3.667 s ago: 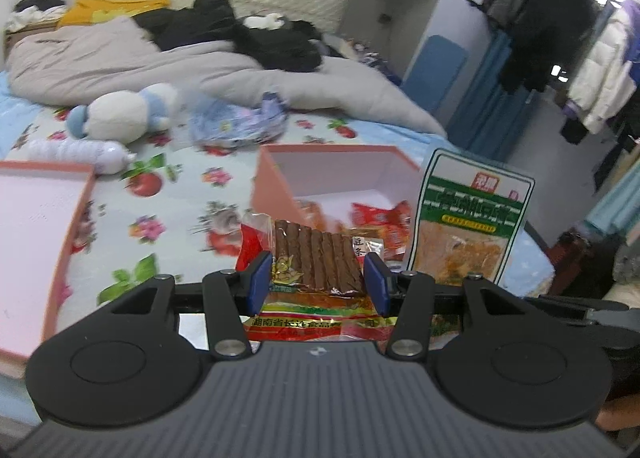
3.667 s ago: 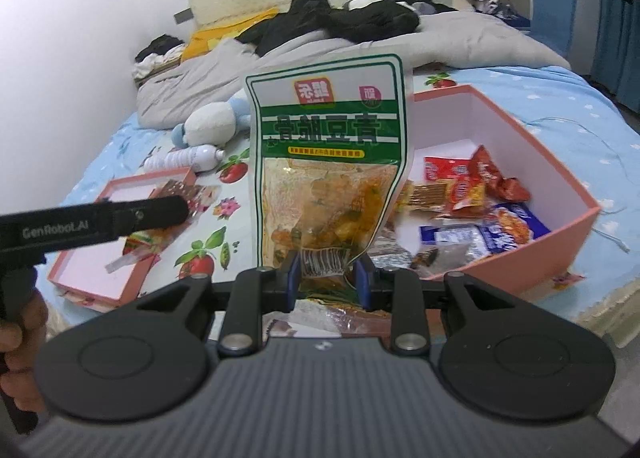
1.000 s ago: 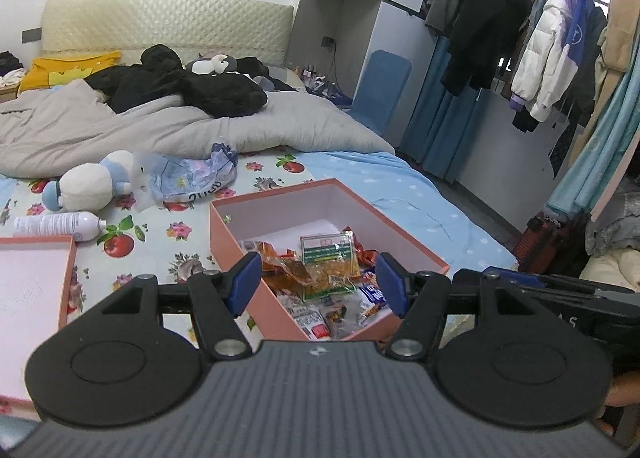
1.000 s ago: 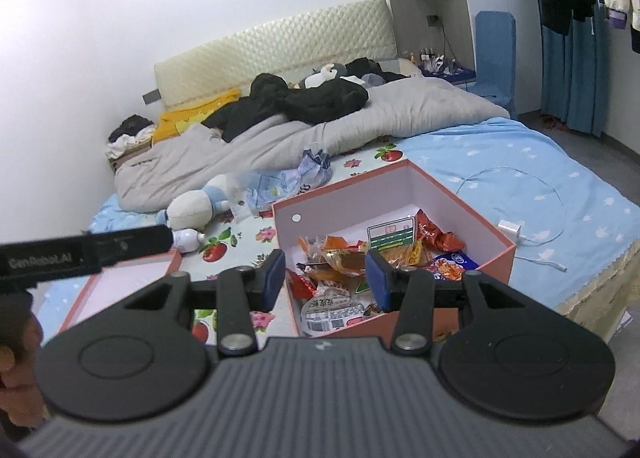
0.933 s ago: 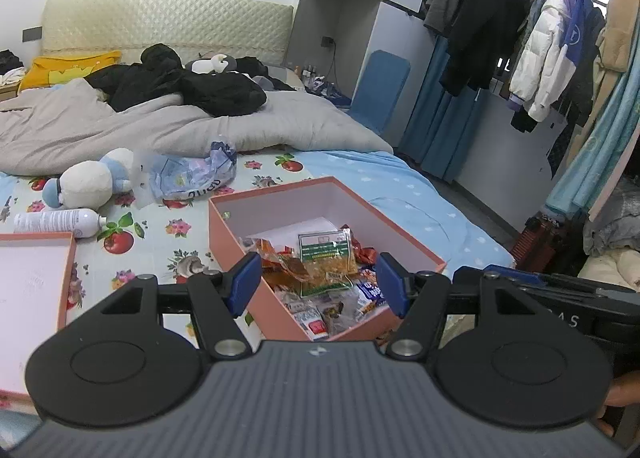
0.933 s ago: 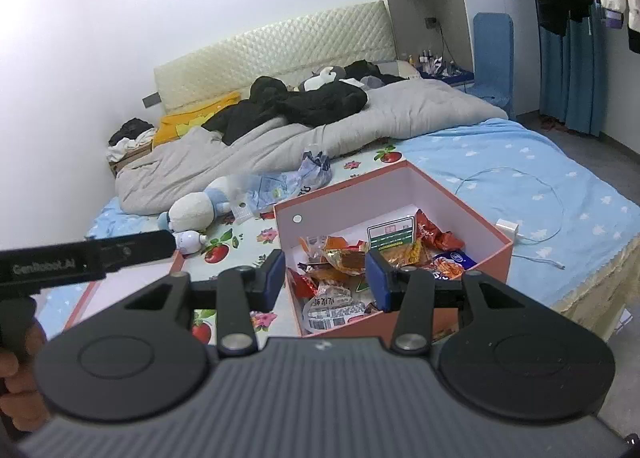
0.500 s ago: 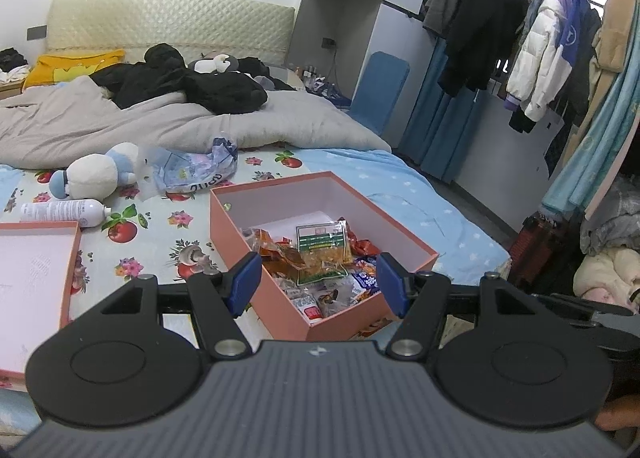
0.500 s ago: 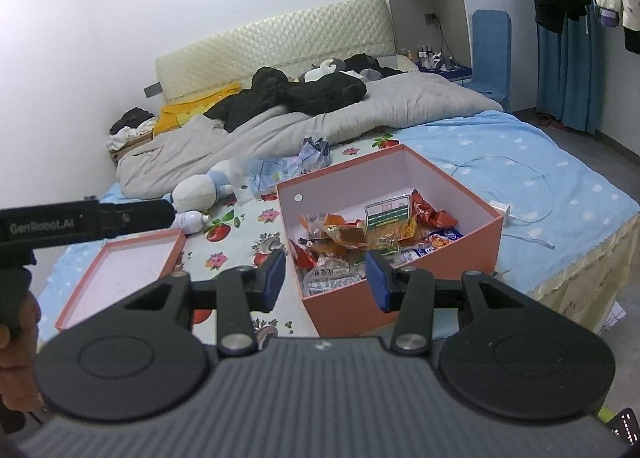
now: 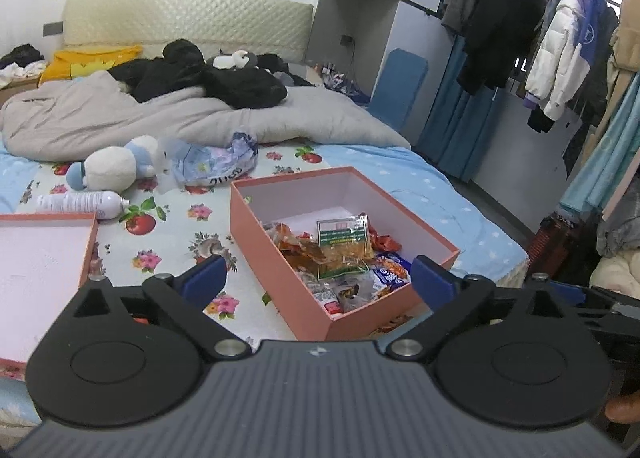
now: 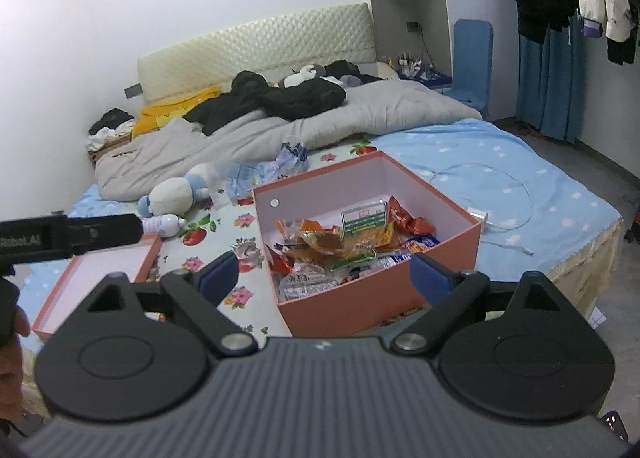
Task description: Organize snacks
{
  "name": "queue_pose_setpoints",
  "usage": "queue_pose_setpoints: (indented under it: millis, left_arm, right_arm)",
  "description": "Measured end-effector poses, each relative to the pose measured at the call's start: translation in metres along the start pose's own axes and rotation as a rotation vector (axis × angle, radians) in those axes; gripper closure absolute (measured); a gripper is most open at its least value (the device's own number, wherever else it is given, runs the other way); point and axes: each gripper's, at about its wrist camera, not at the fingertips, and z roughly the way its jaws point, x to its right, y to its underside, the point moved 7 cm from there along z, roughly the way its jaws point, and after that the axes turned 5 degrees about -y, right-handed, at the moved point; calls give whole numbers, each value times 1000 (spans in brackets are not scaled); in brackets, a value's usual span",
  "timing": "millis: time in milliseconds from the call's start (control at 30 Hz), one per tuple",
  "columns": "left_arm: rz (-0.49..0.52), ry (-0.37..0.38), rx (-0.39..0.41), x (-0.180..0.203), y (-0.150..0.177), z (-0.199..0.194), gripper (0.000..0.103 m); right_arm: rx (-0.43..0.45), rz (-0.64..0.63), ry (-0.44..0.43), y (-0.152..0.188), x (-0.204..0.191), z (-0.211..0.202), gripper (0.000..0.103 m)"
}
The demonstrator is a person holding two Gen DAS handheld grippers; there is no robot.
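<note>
A salmon-pink box (image 9: 276, 258) stands on the bed near its front edge, also in the right wrist view (image 10: 376, 298). Several snack packets lie in it, with a green-labelled pouch (image 9: 344, 242) on top, also in the right wrist view (image 10: 364, 225). My left gripper (image 9: 318, 282) is open and empty, held back from the box. My right gripper (image 10: 324, 272) is open and empty, also held back from the box.
The box lid (image 9: 36, 258) lies open side up at the left, also in the right wrist view (image 10: 100, 270). A plush toy (image 9: 116, 167), a white bottle (image 9: 80, 201) and a crumpled bag (image 9: 216, 161) lie behind it. A grey duvet (image 9: 160, 117) covers the far bed. A charger cable (image 10: 504, 201) lies right of the box.
Both grippers let go of their snacks into the box, opened wide and pulled back and up from it. The green pouch now lies on the pile.
</note>
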Motion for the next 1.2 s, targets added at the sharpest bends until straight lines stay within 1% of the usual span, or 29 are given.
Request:
queue_pose_setpoints:
  millis: [100,433,833,1200]
  left_arm:
    - [6,-12,-1,-2,-1,4,2]
    - [22,-16,-2,0,-6,12,2]
    - [20,-39,-1,-3,-5,13,2]
    - [20,-65,-18,-5,-2,14,2]
  right_arm:
    - [-3,-3,2,2,0,0,9]
    - [2,5,0,0,1,-1,9]
    - [5,5,-2,-2,1,-4,9]
    - [2,3,-4,-4,-1,-4,9]
